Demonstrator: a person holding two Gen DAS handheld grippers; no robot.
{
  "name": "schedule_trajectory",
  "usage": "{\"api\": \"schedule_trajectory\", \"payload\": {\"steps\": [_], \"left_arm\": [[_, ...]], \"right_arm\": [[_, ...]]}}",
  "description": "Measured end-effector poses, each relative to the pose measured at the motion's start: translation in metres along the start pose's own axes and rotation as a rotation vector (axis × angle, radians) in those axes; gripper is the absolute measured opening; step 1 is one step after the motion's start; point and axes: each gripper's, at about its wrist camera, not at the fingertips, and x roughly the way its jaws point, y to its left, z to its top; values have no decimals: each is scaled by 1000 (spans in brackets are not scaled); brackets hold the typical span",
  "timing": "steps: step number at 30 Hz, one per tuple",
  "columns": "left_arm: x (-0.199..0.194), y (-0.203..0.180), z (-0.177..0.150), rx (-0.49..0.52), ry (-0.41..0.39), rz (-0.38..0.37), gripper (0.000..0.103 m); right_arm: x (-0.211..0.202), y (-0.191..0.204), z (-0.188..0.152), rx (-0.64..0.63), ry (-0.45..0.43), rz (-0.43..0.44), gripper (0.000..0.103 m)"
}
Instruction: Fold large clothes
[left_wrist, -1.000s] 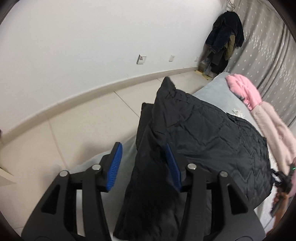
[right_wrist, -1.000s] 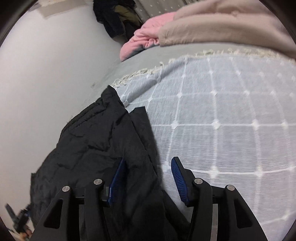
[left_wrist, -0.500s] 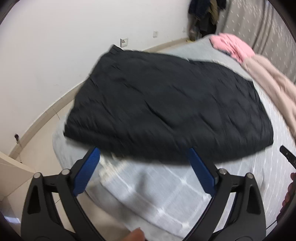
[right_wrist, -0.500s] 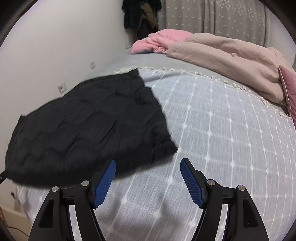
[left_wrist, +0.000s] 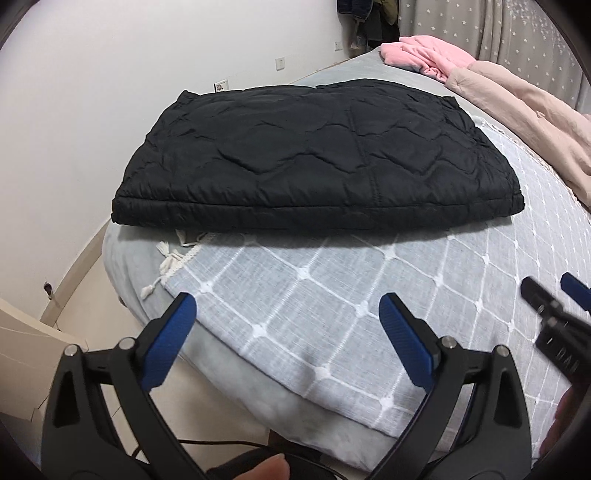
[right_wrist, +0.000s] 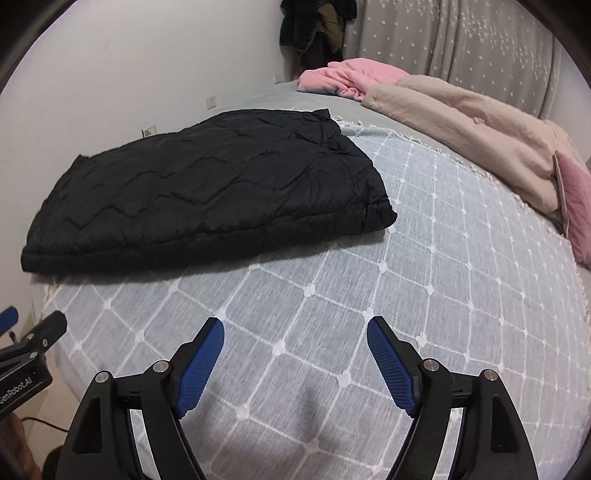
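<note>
on the bed (left_wrist: 369, 295), the folded black jacket (left_wrist: 314, 155) lies beyond both grippers' wide, empty fingers (right_wrist: 201, 363).

A pink blanket (right_wrist: 351, 75) and beige duvet (right_wrist: 469, 122) lie bunched on the grey checked bedspread (right_wrist: 424, 288), near starred curtains (right_wrist: 461, 44).

L gripper (left_wrist: 286, 308) jaws spread wide, holding nothing. R gripper (right_wrist: 295, 332) likewise wide apart, empty. Both side by side, level, pointing fwd.

Left gripper (left_wrist: 287, 314), right gripper (right_wrist: 295, 334): black frames, ribbed blue pads, silver screws; white "GenRobot.AI" lettering.
</note>
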Motion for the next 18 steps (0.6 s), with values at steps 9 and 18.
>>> {"api": "schedule_trajectory", "payload": {"steps": [9,18], "left_arm": [[-8,-5,-5,-14,-10,-6,99],[-7,-5,-1,-19,-9,-19,99]], "right_arm": [[-7,21,-7,-84,-2,11,81],[-11,16,-3,-51,-18,10,81]]}}
